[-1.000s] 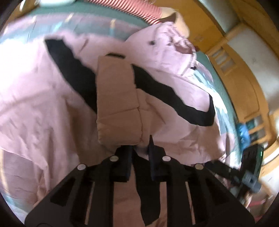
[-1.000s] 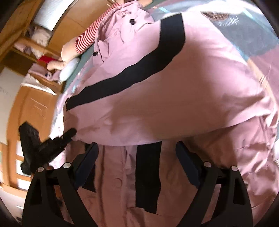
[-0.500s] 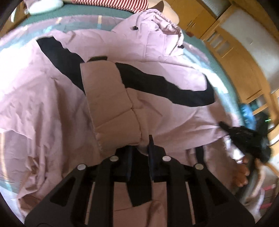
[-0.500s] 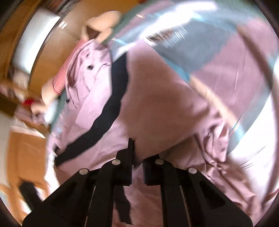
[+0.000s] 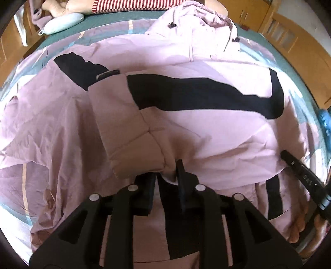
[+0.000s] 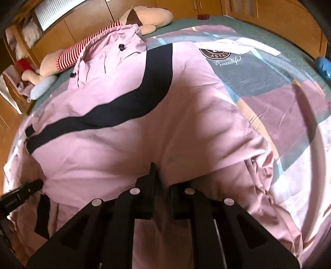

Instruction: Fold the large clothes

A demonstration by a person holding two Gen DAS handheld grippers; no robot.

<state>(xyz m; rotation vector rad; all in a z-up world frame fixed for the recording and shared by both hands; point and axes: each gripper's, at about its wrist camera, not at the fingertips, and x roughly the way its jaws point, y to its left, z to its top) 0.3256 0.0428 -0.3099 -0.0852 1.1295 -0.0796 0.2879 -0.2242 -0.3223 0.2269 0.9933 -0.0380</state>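
Note:
A large pink jacket [image 5: 206,136] with a curved black stripe [image 5: 206,93] lies spread on the bed, hood at the far end. A sleeve [image 5: 124,128] is folded across its back. My left gripper [image 5: 167,175] is shut on the jacket's near hem fold. My right gripper [image 6: 160,180] is shut on the same hem of the jacket [image 6: 144,144] further right. Each gripper shows at the edge of the other's view: the right one in the left wrist view [image 5: 302,178], the left one in the right wrist view [image 6: 20,194].
The bed has a patchwork cover [image 6: 279,93] in pink, grey and white. A plush toy in a red striped shirt [image 6: 82,51] and a pale blue pillow [image 5: 62,22] lie at the head. Wooden cabinets [image 6: 258,12] surround the bed. A blue object [image 6: 323,66] is at the right edge.
My right gripper, open a second ago, has closed on the hem. Both views have swung so the jacket sits lower and squarer in view. The left gripper has stayed shut on the fold.

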